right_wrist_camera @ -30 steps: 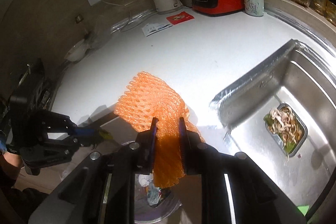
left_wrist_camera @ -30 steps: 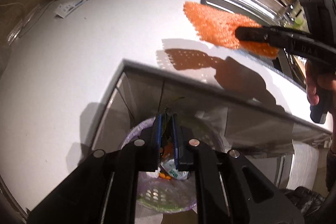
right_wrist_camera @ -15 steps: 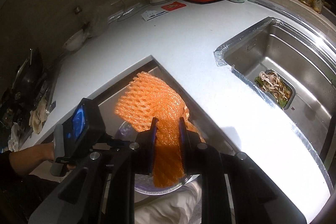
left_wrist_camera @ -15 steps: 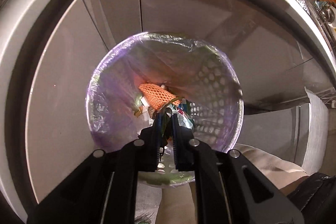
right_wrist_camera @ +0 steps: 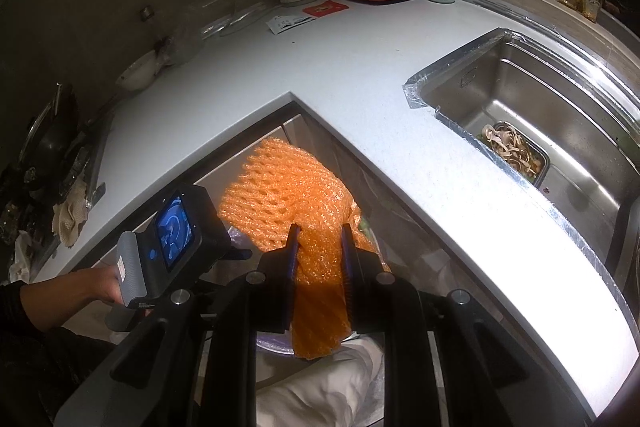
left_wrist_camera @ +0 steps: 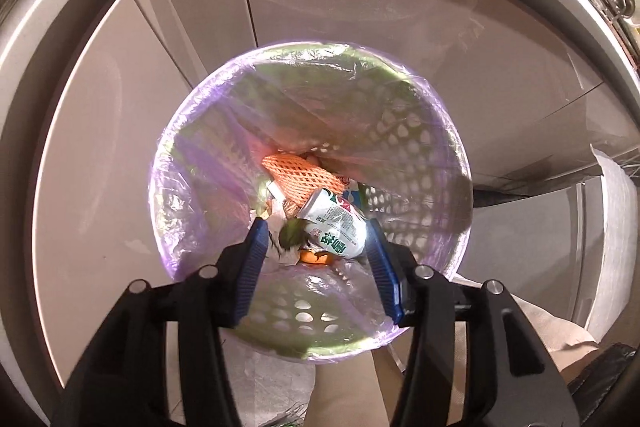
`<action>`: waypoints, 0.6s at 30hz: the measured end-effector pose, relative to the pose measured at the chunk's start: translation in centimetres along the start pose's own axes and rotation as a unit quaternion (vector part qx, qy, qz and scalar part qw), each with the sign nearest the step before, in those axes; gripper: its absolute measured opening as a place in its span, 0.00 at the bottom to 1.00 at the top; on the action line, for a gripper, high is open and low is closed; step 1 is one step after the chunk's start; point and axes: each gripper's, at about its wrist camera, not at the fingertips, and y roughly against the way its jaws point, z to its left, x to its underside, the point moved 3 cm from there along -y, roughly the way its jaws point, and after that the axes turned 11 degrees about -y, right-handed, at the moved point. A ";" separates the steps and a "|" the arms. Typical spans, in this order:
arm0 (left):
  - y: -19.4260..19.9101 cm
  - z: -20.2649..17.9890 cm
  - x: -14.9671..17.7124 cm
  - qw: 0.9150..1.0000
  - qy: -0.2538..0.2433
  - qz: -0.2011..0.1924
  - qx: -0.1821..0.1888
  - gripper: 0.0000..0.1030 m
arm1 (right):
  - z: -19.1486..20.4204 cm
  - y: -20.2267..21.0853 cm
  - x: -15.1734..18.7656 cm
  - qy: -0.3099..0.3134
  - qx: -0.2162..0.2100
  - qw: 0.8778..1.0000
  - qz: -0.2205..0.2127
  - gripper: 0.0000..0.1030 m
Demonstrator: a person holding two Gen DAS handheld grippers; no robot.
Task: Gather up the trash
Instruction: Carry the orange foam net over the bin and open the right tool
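Right hand-held gripper (right_wrist_camera: pixel 320 231) pinching orange net (right_wrist_camera: pixel 288 195), bin (left_wrist_camera: pixel 448 131) just below (rim peeking under). Left hand-held gripper (left_wrist_camera: pixel 314 227) opening over bin, empty.

Foam net (right_wrist_camera: pixel 288 203): soft orange mesh. Sink (right_wrist_camera: pixel 532 99): glossy brushed steel (foil-taped rim). Bin liner (left_wrist_camera: pixel 192 187): thin translucent plastic.

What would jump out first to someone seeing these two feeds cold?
The bright orange foam net pinched in the right gripper, hanging over the counter's inner corner. Next, the purple-lined bin straight below the left gripper, whose jaws are opening with nothing between them, over a white can and another orange net.
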 end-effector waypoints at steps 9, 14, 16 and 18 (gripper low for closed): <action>2.7 0.5 -0.5 1.000 0.008 -0.027 0.001 0.49 | -0.1 -0.4 -0.2 0.002 0.014 1.000 0.002 0.19; 8.5 1.1 -0.7 0.996 0.019 -0.087 -0.030 0.67 | -0.7 -1.1 0.5 -0.002 0.030 0.999 0.013 0.20; 11.1 1.3 -0.4 0.992 0.023 -0.112 -0.044 0.75 | -0.8 -1.6 1.2 -0.005 0.033 0.999 0.020 0.20; 13.5 1.7 0.1 0.989 0.035 -0.133 -0.055 0.78 | -0.6 -2.6 2.1 0.001 0.042 0.999 0.032 0.20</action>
